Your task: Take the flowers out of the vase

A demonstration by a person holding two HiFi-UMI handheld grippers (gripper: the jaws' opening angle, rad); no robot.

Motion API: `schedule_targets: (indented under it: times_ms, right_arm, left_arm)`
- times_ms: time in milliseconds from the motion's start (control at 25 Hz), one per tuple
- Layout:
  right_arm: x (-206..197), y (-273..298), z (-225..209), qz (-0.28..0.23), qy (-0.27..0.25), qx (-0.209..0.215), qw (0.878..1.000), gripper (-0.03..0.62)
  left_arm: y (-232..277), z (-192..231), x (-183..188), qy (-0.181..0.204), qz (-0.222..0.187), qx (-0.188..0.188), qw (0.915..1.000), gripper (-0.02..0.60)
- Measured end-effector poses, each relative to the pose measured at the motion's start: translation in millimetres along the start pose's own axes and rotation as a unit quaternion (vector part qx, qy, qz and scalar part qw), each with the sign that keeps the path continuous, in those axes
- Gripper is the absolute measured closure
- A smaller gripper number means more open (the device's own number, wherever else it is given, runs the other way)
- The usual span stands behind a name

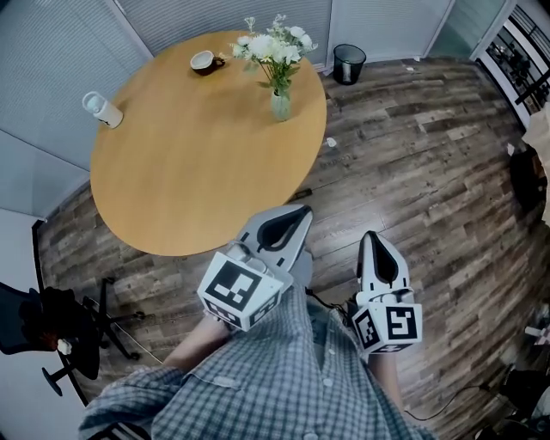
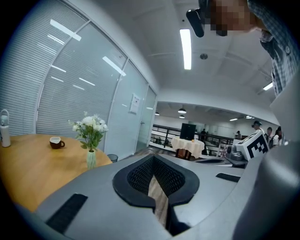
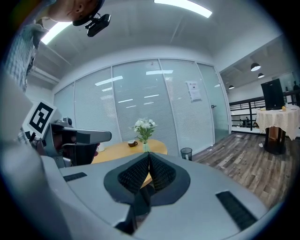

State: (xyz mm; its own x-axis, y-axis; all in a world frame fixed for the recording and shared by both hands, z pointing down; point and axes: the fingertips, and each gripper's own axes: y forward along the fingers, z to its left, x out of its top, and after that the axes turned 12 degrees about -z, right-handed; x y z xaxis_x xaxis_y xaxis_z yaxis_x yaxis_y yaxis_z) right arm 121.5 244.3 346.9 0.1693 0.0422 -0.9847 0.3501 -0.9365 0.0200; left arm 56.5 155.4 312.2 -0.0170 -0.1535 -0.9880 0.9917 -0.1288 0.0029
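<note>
Left gripper (image 1: 302, 211) and right gripper (image 1: 372, 237) hang side by side in front of a person in a checked shirt (image 1: 284, 378), each with its jaws clenched together on nothing. White flowers (image 1: 273, 45) stand upright in a pale green vase (image 1: 280, 105) near the far edge of a round wooden table (image 1: 189, 163), well apart from both tools and ahead of them. The left gripper's tip is close to the table's near rim. A brown cup (image 1: 204, 61) rests near the bouquet and a white canister (image 1: 103, 109) stands at the left rim. Dark plank floor (image 1: 412, 155) surrounds the table, with a black mesh bin (image 1: 349, 63) by the blind-covered glass wall (image 1: 215, 15) and an office chair (image 1: 51, 331) at lower left.
</note>
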Motion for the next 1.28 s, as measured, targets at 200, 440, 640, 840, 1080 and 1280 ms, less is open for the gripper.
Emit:
schedule_targets:
  times_ms: [200,440,640,840,1080,1280]
  right_arm:
    - [-2.7,35.9,-14.8,0.019,-0.012,0.006,1.000,0.585]
    - [7.3,96.7,-30.5,0.022,-0.018,0.012,1.000,0.585]
    - [11.2,150.4,-26.9,0.026,-0.030,0.045,0.998,0.585]
    - [13.5,202.1,-13.7,0.027,-0.034,0.080,0.996,0.585]
    - [9.0,243.2,-1.7,0.035,-0.035,0.111,0.993,0.583]
    - [2.3,255.8,4.1,0.046,-0.038,0.129,0.990,0.585]
  left_arm:
    - [34.5,32.5,3.7,-0.002,0.005,0.006,1.0000,0.574]
    - [76.4,76.8,10.2,-0.009,0.004,0.016,0.9998,0.574]
    - [95.0,116.8,13.9,-0.008,0.001,0.039,0.9992,0.574]
    - [102.6,164.6,18.2,-0.013,-0.008,0.073,0.9972,0.574]
    - [108.6,215.1,4.6,0.013,0.004,0.121,0.9926,0.574]
    - [113.4,234.9,-20.5,0.040,0.039,0.124,0.9907,0.510]
